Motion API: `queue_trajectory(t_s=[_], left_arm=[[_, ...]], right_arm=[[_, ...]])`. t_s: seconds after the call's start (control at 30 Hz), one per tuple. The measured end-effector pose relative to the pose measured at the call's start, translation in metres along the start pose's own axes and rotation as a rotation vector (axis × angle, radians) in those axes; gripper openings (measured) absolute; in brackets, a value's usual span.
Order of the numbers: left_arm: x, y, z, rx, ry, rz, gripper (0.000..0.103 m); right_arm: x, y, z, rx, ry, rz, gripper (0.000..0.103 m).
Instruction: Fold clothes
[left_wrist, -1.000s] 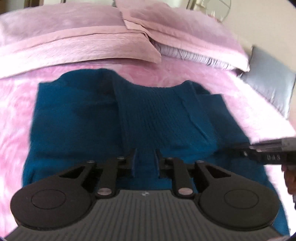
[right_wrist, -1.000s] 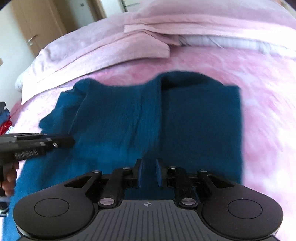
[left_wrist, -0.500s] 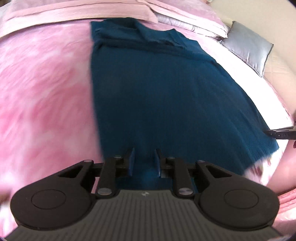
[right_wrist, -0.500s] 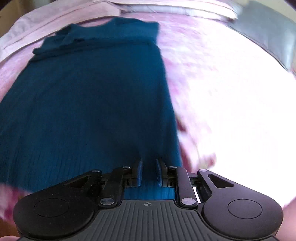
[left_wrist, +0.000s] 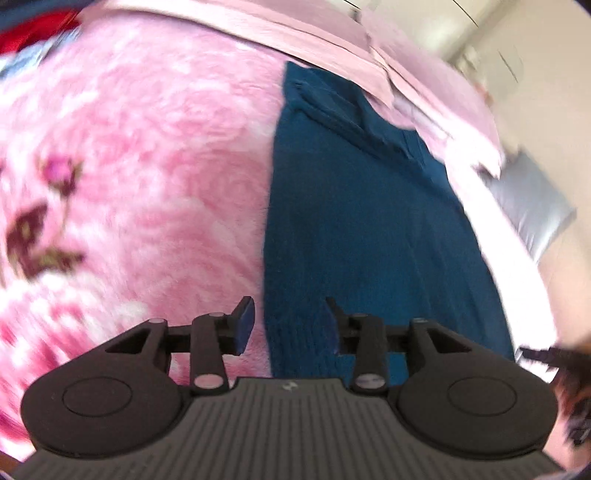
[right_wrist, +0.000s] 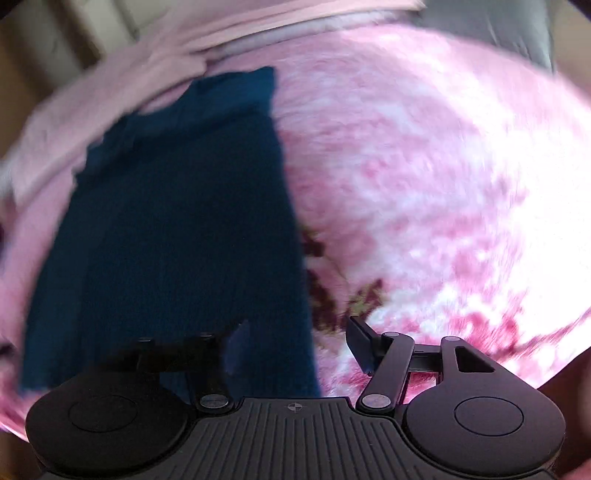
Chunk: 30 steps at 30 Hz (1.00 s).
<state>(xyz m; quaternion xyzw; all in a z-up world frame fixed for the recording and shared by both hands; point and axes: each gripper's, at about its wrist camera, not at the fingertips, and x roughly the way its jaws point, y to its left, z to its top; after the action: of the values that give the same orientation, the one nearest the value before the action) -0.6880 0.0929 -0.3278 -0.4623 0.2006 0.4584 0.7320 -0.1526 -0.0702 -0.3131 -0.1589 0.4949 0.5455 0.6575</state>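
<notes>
A dark teal knit garment lies flat and lengthwise on a pink floral blanket, its sleeves folded in near the far end. My left gripper is open and empty over the garment's near left hem corner. My right gripper is open and empty over the garment's near right hem corner; its left finger is blurred. The right gripper's tip also shows at the right edge of the left wrist view.
Pink pillows lie along the head of the bed behind the garment. A grey cushion sits at the far right. Red and blue items show at the far left. The pink blanket also fills the right wrist view.
Both grippers have opened and let go of the garment's hem. The garment now lies stretched out flat, and both grippers have shifted outward to its near corners.
</notes>
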Motion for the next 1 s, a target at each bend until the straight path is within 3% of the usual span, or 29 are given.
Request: queue_trajectory(t_s=[0.13,0.37,0.5,0.63,0.73,0.9,1.0], left_arm=[[0.007,0.022,-0.013,-0.068,-0.051,-0.066,0.039],[0.007,0.050,-0.029,-0.123,-0.112,-0.268,0.045],[0.009,0.052,-0.035,-0.153,-0.129,-0.331,0.045],[0.027,0.051,-0.020,-0.216,-0.083,-0.423,0.049],[0.056,0.050,-0.005,-0.270,-0.070,-0.407,0.028],[0.072,0.054,0.006,-0.336,-0.016,-0.439,0.021],[0.065,0.051,-0.002,-0.269,0.025,-0.454,0.021]], right_arm=[[0.011,-0.050,-0.002,0.181,-0.001,0.197,0.062],[-0.001,-0.088,-0.015,0.233,-0.097,0.419,0.061],[-0.005,-0.092,-0.030,0.285,-0.122,0.482,0.061],[0.022,-0.088,-0.015,0.415,-0.015,0.573,0.061],[0.043,-0.084,0.003,0.418,0.014,0.597,0.060],[0.065,-0.083,0.031,0.414,0.036,0.619,0.047],[0.070,-0.080,0.033,0.364,0.056,0.620,0.044]])
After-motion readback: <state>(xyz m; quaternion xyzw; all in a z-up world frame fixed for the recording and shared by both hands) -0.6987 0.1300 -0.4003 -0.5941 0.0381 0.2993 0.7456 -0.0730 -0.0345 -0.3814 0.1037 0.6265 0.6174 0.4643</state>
